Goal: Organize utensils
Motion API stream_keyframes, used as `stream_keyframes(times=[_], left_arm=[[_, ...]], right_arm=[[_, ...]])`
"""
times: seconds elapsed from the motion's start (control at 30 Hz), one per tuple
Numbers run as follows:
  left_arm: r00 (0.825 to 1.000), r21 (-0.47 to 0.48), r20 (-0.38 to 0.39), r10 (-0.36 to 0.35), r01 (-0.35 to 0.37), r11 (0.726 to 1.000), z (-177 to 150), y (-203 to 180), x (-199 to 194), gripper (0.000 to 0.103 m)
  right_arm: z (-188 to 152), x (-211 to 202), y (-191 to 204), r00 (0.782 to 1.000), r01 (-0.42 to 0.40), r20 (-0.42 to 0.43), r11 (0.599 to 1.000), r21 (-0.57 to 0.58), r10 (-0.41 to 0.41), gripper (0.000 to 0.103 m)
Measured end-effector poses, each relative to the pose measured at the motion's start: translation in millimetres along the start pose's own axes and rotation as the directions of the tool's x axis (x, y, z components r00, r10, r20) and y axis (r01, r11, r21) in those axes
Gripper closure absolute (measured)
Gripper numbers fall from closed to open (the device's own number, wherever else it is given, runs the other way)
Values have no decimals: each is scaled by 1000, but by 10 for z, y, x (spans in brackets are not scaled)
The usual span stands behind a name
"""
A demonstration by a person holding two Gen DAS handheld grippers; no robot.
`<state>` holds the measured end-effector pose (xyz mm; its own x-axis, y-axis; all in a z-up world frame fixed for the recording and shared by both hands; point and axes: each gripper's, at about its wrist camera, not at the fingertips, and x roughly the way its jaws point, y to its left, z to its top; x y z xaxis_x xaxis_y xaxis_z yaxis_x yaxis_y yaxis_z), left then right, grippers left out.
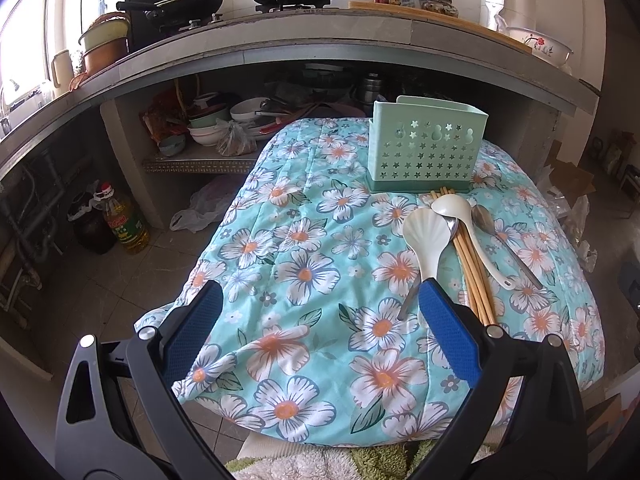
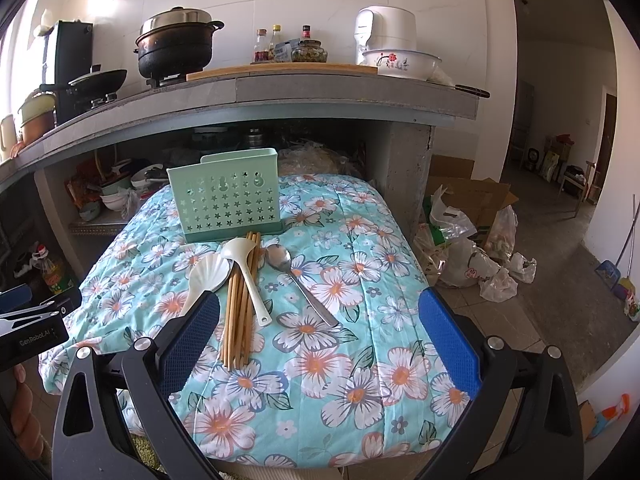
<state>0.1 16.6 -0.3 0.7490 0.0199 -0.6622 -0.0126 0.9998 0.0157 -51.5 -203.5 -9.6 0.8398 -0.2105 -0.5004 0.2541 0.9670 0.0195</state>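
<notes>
So, from my left wrist cam: my left gripper [image 1: 320, 300] is spread wide with nothing between the blue pads, hovering over the near part of the floral cloth [image 1: 304, 248] that covers the desk. The utensil pile sits up and to the right of it. The shell-shaped white spoon [image 1: 426, 236] is closest, and its handle runs down right to the tip of my right-hand finger; can't tell if it actually touches. Next to it is a bundle of wooden chopsticks [image 1: 474, 264], with a white ladle [image 1: 464, 220] lying across them and a metal spoon [image 1: 486, 218] on the far side. Another metal spoon handle pokes out under the shell spoon. The mint green holder [image 1: 424, 148] with star cutouts stands upright just behind the pile, and the chopstick tips reach its base.

Over on the right wrist cam: my right gripper [image 2: 320, 300] is also wide open and holding nothing. The same pile is now up and to the left. The chopsticks [image 2: 240, 300] lie just beside my left-hand finger, and the shell spoon's [image 2: 206, 274] handle disappears behind that finger. The ladle [image 2: 244, 256] and metal spoon [image 2: 280, 258] sit in front of the holder [image 2: 224, 200]. My left gripper's body peeks in at the left edge.
</notes>
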Motion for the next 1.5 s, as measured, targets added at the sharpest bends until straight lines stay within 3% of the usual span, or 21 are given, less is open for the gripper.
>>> stream_keyframes(times=[0.67, 1.03, 1.27, 1.5], left_arm=[[999, 18, 41, 5, -6, 1000, 37, -48, -58, 8], [1000, 93, -6, 6, -5, 996, 135, -129, 315, 8], [984, 57, -39, -174, 176, 983, 210, -53, 607, 8], [939, 15, -86, -333, 335, 942, 183, -79, 902, 8]], right_arm=[[45, 16, -12, 1000, 2, -2, 1000, 3, -2, 6], [23, 345, -13, 1000, 9, -3, 1000, -11, -9, 6], [69, 611, -47, 995, -94, -32, 995, 35, 95, 6], [27, 898, -66, 991, -101, -82, 991, 86, 108, 6]])
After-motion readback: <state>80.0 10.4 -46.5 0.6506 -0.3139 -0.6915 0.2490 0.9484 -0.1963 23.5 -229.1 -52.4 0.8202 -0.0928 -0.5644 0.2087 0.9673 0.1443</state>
